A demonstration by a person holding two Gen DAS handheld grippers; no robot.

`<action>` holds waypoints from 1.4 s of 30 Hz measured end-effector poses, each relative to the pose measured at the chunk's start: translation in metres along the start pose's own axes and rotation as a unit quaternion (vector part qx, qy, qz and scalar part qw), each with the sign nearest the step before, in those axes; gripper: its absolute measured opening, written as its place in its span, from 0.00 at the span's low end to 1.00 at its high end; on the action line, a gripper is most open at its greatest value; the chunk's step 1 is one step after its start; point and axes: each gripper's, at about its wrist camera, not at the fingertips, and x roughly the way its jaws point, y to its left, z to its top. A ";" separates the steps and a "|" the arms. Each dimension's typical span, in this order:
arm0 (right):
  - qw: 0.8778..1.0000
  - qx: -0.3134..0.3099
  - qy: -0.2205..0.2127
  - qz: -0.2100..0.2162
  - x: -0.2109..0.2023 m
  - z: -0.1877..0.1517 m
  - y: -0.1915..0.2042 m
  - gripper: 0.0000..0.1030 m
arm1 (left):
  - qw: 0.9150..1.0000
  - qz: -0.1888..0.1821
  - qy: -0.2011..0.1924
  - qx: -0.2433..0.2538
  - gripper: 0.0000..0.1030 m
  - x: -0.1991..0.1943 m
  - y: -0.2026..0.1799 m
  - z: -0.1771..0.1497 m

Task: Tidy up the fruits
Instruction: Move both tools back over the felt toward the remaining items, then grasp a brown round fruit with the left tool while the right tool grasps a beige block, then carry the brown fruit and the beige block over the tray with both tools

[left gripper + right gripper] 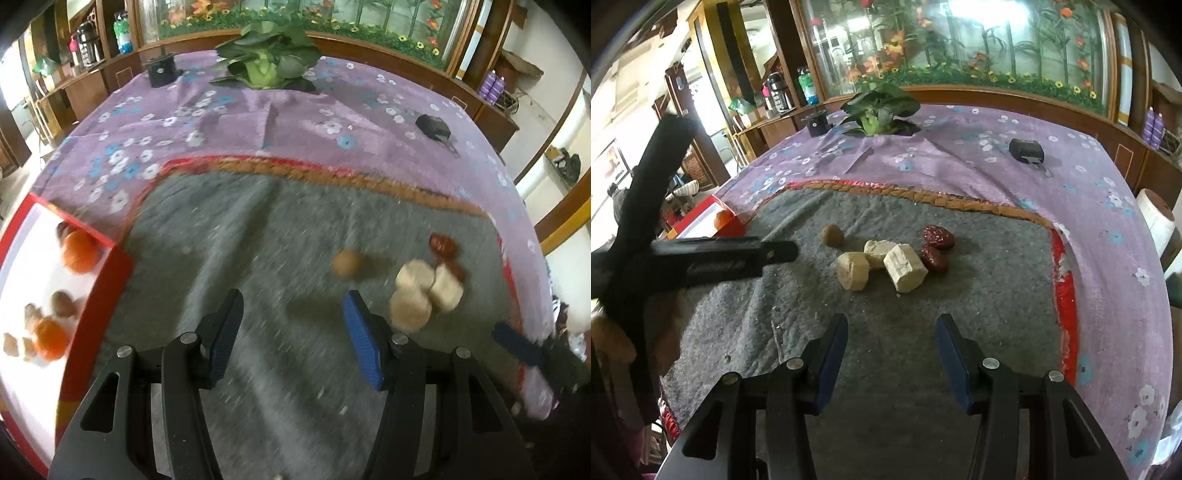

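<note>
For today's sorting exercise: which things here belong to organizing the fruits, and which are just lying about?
Job: red dates, pale chunks, round brown fruit, oranges, red tray.
Lying about: leafy cabbage, black pouch, black cylinder.

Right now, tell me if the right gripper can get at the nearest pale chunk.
Probably yes. The right gripper is open and empty, the chunk lies ahead on the grey mat, and nothing lies between them.

The left gripper, a black two-finger clamp with blue ribbed pads, points steeply down with its jaws parted and nothing between them. The right gripper, of the same build, likewise stands parted and empty, the left one crossing its view at 9 o'clock.
</note>
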 end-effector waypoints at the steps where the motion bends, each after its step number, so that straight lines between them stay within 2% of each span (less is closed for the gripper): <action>1: 1.000 -0.001 0.001 0.001 0.001 0.001 0.000 0.47 | 1.000 -0.002 0.000 0.000 0.55 0.003 -0.002 0.005; 6: 1.000 -0.010 0.006 0.017 0.008 0.005 0.003 0.47 | 1.000 -0.008 0.008 0.009 0.55 0.017 -0.013 0.017; 12: 0.999 -0.027 0.020 0.042 0.019 0.008 0.013 0.47 | 0.999 -0.012 0.011 0.027 0.55 0.026 -0.016 0.016; 18: 0.998 -0.032 0.029 0.048 0.031 0.012 0.018 0.47 | 0.999 -0.015 0.008 0.038 0.54 0.031 -0.016 0.016; 23: 0.998 -0.029 0.030 0.048 0.036 0.015 0.017 0.47 | 0.997 -0.048 0.001 0.056 0.19 0.029 -0.019 0.014; 30: 0.998 -0.025 0.027 0.046 0.046 0.021 0.021 0.47 | 0.998 -0.043 -0.015 0.040 0.20 0.013 -0.002 0.012; 35: 0.999 -0.026 0.021 0.040 0.059 0.032 0.029 0.47 | 0.999 -0.025 -0.032 0.035 0.20 -0.003 0.010 0.008; 38: 0.998 -0.038 0.028 0.042 0.063 0.033 0.034 0.24 | 0.999 -0.023 -0.031 0.027 0.20 -0.007 0.018 0.004; 42: 0.997 -0.050 0.027 0.045 0.056 0.027 0.042 0.18 | 0.999 -0.017 -0.034 0.018 0.20 -0.013 0.030 -0.002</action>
